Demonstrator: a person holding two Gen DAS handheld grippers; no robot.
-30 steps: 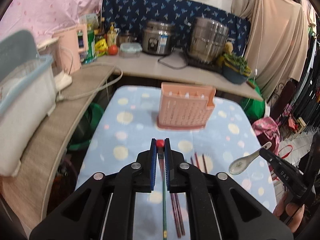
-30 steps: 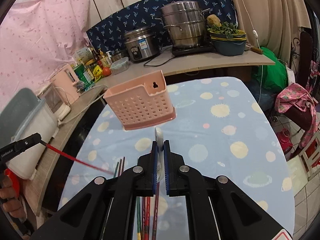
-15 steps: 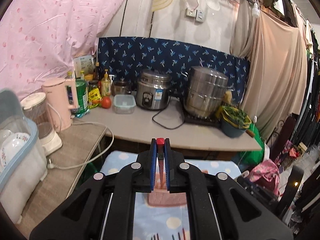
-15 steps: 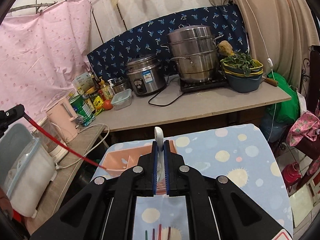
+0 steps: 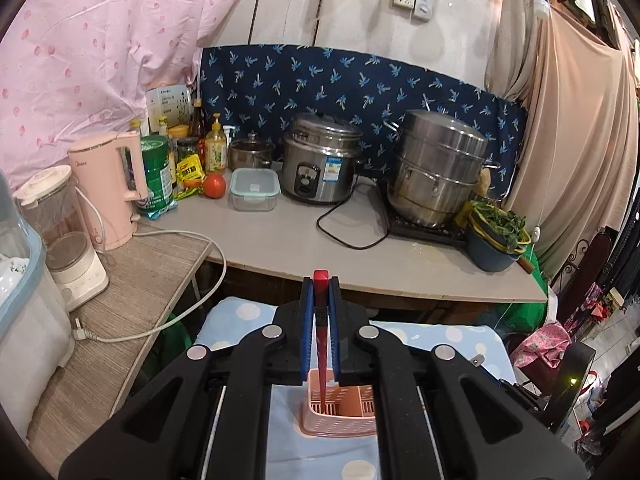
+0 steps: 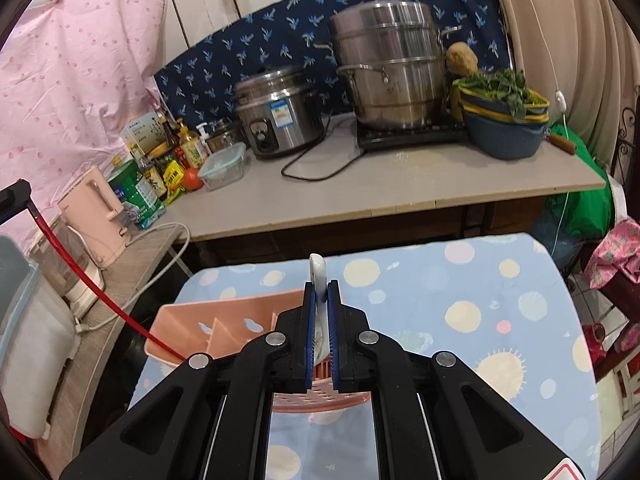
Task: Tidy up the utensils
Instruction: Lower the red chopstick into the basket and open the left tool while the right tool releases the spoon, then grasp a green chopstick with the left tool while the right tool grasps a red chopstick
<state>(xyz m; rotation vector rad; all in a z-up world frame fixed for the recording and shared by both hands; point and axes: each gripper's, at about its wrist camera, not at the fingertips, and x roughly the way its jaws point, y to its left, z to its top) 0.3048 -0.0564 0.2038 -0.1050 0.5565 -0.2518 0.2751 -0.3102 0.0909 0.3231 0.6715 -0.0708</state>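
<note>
My left gripper (image 5: pixel 320 292) is shut on a red chopstick (image 5: pixel 321 344), held upright, its lower tip inside the pink perforated utensil holder (image 5: pixel 340 420) on the blue dotted tablecloth. In the right wrist view the same chopstick (image 6: pixel 92 292) slants down into the holder's left compartment (image 6: pixel 224 328). My right gripper (image 6: pixel 320 292) is shut on a white ceramic spoon (image 6: pixel 319 280), handle up, above the holder's right side. The spoon's bowl is hidden between the fingers.
A grey counter (image 5: pixel 304 240) behind the table holds a rice cooker (image 5: pixel 320 160), a steel steamer pot (image 5: pixel 436 168), a lidded container, bottles and a pink kettle (image 5: pixel 108 192). A wooden side shelf (image 5: pixel 132 300) with a cable runs on the left. A bowl of greens (image 6: pixel 500 120) stands at the right.
Both grippers have risen and tilted up over the holder. The red chopstick's tip has gone down into the holder's left compartment. The spoon has moved closer above the holder.
</note>
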